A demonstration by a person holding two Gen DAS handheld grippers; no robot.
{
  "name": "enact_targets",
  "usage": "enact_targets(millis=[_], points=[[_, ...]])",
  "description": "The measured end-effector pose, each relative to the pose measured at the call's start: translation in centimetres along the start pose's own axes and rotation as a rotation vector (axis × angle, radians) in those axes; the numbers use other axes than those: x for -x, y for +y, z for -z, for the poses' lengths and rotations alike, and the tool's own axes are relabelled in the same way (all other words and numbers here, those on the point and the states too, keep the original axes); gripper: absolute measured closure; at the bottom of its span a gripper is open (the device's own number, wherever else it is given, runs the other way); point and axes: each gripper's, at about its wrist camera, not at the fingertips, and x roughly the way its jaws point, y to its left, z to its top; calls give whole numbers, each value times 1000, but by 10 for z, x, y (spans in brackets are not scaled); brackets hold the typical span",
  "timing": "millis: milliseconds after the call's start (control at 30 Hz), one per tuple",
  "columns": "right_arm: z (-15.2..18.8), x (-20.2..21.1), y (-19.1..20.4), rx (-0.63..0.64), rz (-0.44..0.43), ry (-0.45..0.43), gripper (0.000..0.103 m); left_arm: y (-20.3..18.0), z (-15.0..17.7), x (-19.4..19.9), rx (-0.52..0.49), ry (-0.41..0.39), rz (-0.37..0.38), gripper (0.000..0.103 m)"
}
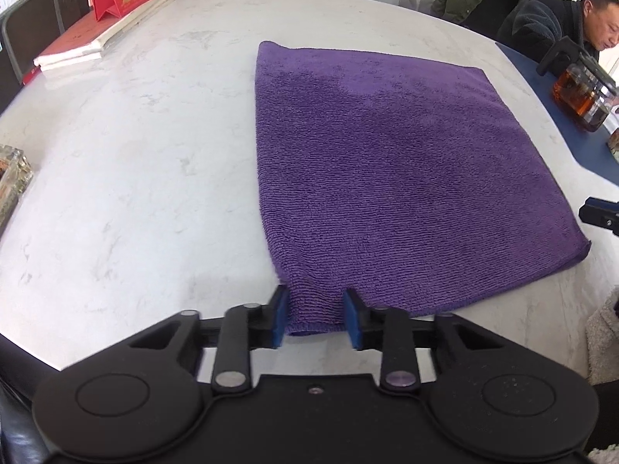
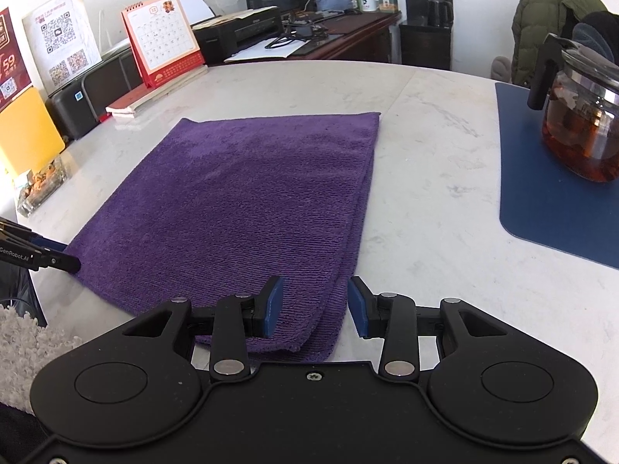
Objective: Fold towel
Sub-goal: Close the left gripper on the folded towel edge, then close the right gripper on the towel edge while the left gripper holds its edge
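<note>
Purple towel (image 1: 390,170) is lying flat on the marble table (image 1: 135,154); left gripper (image 1: 315,315) is pinching its near corner, right gripper (image 2: 315,305) is straddling the other, unclosed (layers may be slipping apart when lifted).

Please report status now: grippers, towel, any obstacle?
Left gripper fingers around near towel corner. Right gripper open over other near corner. Teapot well aside.

Left gripper (image 1: 315,315) angled down, jaws gripping cloth – right gripper (image 2: 315,305) jaws parted
</note>
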Motion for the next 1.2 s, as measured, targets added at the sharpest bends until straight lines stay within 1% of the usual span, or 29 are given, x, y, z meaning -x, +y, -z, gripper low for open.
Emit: enact_targets(millis=[67,133,267,467,533,667,767,900,1133,1200], points=[[-1,1,2,-11,13,5,67,4,-1,0,18,15,36,92],[-1,3,3,-31,25,14,67,8,-1,-1,23,30,73,93],[1,6,2,-86,58,70,67,15,-5,-2,6,43,102,94],[11,0,-2,-174,134,142,67,25,-11,-6,-9,82,146,94],[12,-3,0,-202,136,149,67,27,-12,-7,-19,92,154,94],[13,-6,7,-208,146,163,67,28,-14,-9,-34,106,171,94],[13,-6,10,-255,139,178,67,29,-14,-10,-45,108,186,94],[13,-7,16,-256,132,194,67,31,-15,-12,-45,109,205,94],[11,-7,21,-284,117,196,67,34,-13,-11,-52,101,220,94],[10,-7,20,-295,114,191,72,34,-13,-11,-57,99,222,94]])
